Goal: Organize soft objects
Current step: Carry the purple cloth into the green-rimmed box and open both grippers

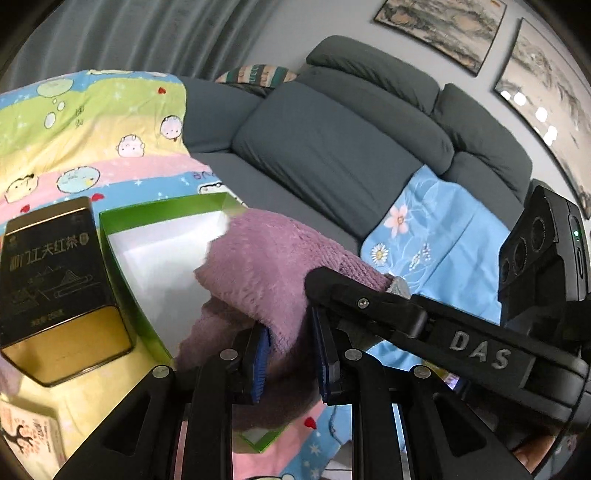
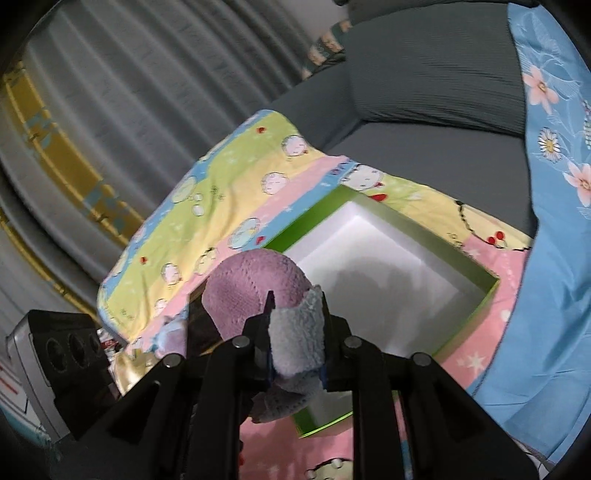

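1. A grey sofa [image 1: 332,147] stands against the wall.
2. A blue floral cloth [image 1: 443,236] drapes over its seat.
3. Two framed paintings [image 1: 443,29] hang above.
4. Grey curtains [image 2: 147,92] hang behind.

A purple fleecy cloth [image 1: 258,266] hangs in a soft, rounded drape, raised over the near edge of an open green box [image 1: 162,210] with a white inside. In the left wrist view its bulk sits at the centre, with the box stretching away toward 10 o'clock. One end of the cloth is pale grey-blue fleece [image 2: 299,332], bunched at the middle of the right wrist view, with the purple dome at 11 o'clock of it and the box at 2 o'clock.
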A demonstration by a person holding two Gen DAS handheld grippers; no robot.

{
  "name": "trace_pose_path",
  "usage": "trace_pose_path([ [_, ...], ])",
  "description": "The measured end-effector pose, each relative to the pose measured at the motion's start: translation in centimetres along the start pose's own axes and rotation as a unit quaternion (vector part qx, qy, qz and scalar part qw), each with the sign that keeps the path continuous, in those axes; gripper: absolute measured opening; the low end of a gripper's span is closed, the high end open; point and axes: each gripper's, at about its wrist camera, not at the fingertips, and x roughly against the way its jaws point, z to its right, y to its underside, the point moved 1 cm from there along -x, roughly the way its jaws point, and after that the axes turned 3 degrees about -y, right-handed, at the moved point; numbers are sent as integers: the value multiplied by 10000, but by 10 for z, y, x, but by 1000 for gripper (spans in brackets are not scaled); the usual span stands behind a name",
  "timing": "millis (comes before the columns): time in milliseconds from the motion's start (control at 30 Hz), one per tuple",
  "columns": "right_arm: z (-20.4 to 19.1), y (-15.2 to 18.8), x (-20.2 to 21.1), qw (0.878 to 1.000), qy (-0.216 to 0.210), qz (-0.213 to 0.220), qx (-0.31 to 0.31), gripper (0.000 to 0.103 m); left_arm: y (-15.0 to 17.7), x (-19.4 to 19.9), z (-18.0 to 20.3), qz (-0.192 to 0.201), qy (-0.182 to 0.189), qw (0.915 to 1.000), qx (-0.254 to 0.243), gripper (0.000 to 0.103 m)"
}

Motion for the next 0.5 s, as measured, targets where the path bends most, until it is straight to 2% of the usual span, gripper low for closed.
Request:
trace_pose_path([
  [67,5,1,-7,9998,189,-67,52,21,3,-3,-4,-34,-105,9999,-48,20],
  [167,10,3,-11,9996,244,-127,35,25,7,-3,-10,-65,-139,9999,22,21],
  [200,11,3,-13,9995,284,-129,50,31,8,-3,-12,-91,-136,9998,104,25],
  [233,11,3,-12,9993,348,-98,55,41,8,0,-15,-118,-104,9997,204,29],
  [267,10,3,-11,9992,401,-58,63,47,8,3,-16,-118,-84,9996,246,41],
  [300,9,3,-8,9990,447,7,76,59,8,6,-18,-97,-72,9996,272,57],
  [333,6,2,-3,9988,465,119,114,67,8,13,-19,-43,-83,9996,270,65],
  [367,4,2,0,9988,446,167,138,70,7,18,-20,16,-174,9995,269,74],
  [400,0,1,6,9987,420,225,194,75,7,25,-22,98,-248,9993,262,79],
  [433,-3,2,10,9985,428,252,226,82,7,32,-24,179,-307,9990,264,80],
  [500,-10,2,16,9978,495,323,311,87,8,51,-31,330,-456,9978,340,80],
])
